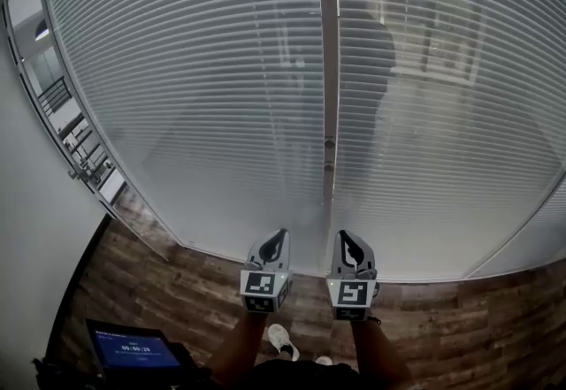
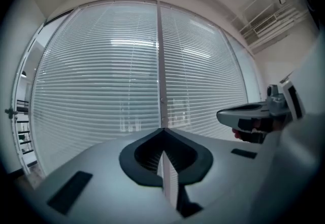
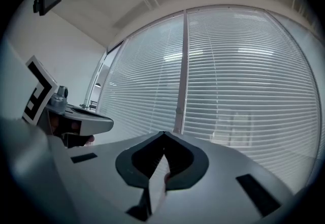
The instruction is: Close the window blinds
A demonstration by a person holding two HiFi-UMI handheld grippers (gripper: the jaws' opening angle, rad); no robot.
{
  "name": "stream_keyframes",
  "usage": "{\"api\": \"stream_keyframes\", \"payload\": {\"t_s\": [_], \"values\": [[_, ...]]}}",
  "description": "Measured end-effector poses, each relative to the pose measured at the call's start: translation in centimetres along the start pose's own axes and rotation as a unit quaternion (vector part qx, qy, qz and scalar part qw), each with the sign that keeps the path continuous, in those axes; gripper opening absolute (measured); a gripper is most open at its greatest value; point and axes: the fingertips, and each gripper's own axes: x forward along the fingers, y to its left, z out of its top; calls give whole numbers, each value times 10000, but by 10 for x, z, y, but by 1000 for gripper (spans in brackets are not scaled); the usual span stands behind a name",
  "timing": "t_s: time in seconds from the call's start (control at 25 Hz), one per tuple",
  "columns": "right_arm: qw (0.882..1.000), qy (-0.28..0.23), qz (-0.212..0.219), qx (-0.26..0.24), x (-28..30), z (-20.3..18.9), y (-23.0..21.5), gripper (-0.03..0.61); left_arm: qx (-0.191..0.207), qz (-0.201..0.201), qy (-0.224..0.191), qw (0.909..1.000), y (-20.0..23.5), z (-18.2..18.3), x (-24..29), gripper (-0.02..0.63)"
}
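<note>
As their jaws sit pressed together, empty, left gripper (image 1: 279, 238) and right gripper (image 1: 346, 239) face the blinds (image 1: 195, 96); shapes behind are hazy.

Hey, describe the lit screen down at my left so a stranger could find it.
Below the wide window blinds runs a dark wooden floor. Over its left end, left of the person's white shoe, is the screen, the only thing glowing blue.

Print on the screen (image 1: 134, 350), perhaps a timer, is unreadably small.
</note>
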Motion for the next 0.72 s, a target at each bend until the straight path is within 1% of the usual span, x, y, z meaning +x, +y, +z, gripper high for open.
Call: {"api": "stream_keyframes", "payload": {"t_s": [0.16, 0.28, 0.4, 0.52, 0.72], "values": [[9999, 40, 143, 29, -25, -6, 17, 3, -156, 239, 19, 9996, -4, -3, -33, 0], [9998, 70, 184, 92, -45, -11, 17, 3, -51, 198, 71, 9998, -20, -8, -46, 0], [9998, 51, 191, 90, -58, -12, 11, 3, -58, 237, 77, 9997, -34, -8, -54, 0], [9998, 10, 173, 90, -67, -10, 17, 3, 28, 198, 35, 9998, -38, -5, -65, 0], [9999, -66, 48, 83, -83, -3, 28, 3, 32, 62, -6, 10000, -38, -2, -82, 0]]}}
